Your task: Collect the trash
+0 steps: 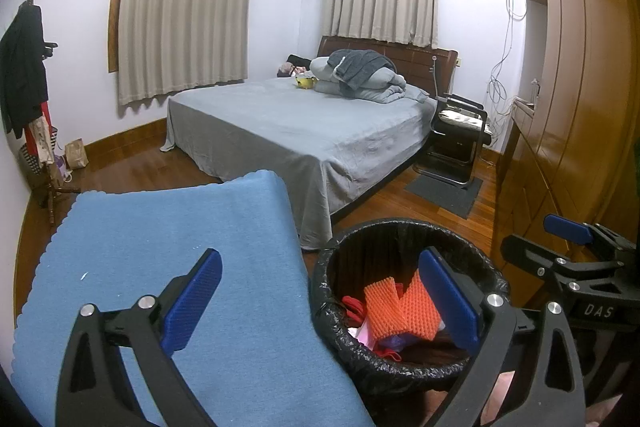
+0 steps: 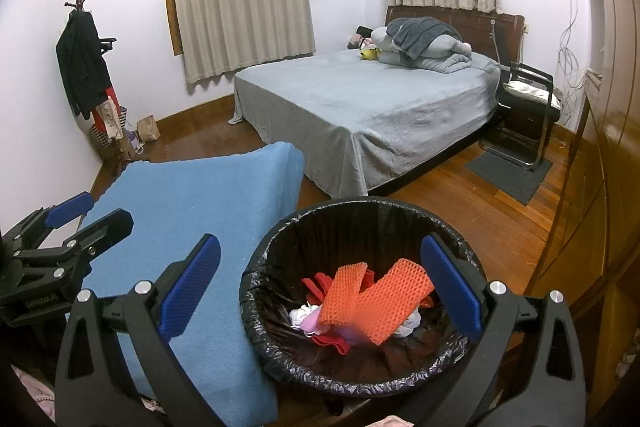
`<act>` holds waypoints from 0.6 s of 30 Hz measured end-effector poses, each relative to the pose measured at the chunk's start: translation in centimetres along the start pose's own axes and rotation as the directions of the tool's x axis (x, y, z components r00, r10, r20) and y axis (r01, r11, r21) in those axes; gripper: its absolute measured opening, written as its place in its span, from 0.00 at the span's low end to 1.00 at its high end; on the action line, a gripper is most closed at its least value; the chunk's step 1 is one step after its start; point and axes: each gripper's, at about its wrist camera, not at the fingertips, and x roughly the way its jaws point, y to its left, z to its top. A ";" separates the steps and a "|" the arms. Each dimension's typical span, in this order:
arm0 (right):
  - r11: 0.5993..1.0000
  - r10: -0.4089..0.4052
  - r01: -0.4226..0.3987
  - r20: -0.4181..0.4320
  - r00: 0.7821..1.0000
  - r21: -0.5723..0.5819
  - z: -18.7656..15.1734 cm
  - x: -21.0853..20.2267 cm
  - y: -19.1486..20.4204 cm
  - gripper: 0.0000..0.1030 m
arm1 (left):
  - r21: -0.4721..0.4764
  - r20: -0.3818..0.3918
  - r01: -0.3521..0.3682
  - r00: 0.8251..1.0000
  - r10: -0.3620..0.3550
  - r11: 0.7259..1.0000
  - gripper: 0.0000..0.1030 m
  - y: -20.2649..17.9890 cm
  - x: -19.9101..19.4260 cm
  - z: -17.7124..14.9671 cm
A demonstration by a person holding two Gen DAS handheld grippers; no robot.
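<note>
A round bin with a black liner (image 1: pixel 324 291) (image 2: pixel 256 267) stands on the floor beside a surface covered with a blue cloth (image 1: pixel 160 247) (image 2: pixel 192 203). Inside lie orange foam netting (image 1: pixel 396 307) (image 2: pixel 372 299), red scraps (image 2: pixel 316 283) and white and pink wrappers (image 2: pixel 304 319). My left gripper (image 1: pixel 320 299) is open and empty, straddling the cloth's edge and the bin's rim. My right gripper (image 2: pixel 320 291) is open and empty above the bin; it also shows at the right of the left wrist view (image 1: pixel 568 231). The left gripper shows at the left of the right wrist view (image 2: pixel 72 211).
A bed with a grey sheet (image 1: pixel 300 123) (image 2: pixel 360 107) stands behind the bin, with folded bedding (image 1: pixel 360 75). A chair (image 1: pixel 460 131) and dark mat (image 1: pixel 444 191) are at the bed's right. A wooden wardrobe (image 1: pixel 568 87) lines the right. A coat rack (image 1: pixel 28 67) stands left.
</note>
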 end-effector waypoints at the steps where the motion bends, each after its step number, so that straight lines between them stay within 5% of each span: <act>1: 1.000 0.000 0.000 0.000 1.000 0.000 0.0 0.0 0.0 0.95 | 0.000 0.000 0.001 1.000 -0.001 1.000 0.94 0.0 0.0 0.0; 18: 1.000 0.000 0.000 0.000 1.000 0.001 0.0 0.0 0.1 0.95 | 0.001 0.001 0.000 1.000 0.000 1.000 0.94 0.0 0.1 -0.1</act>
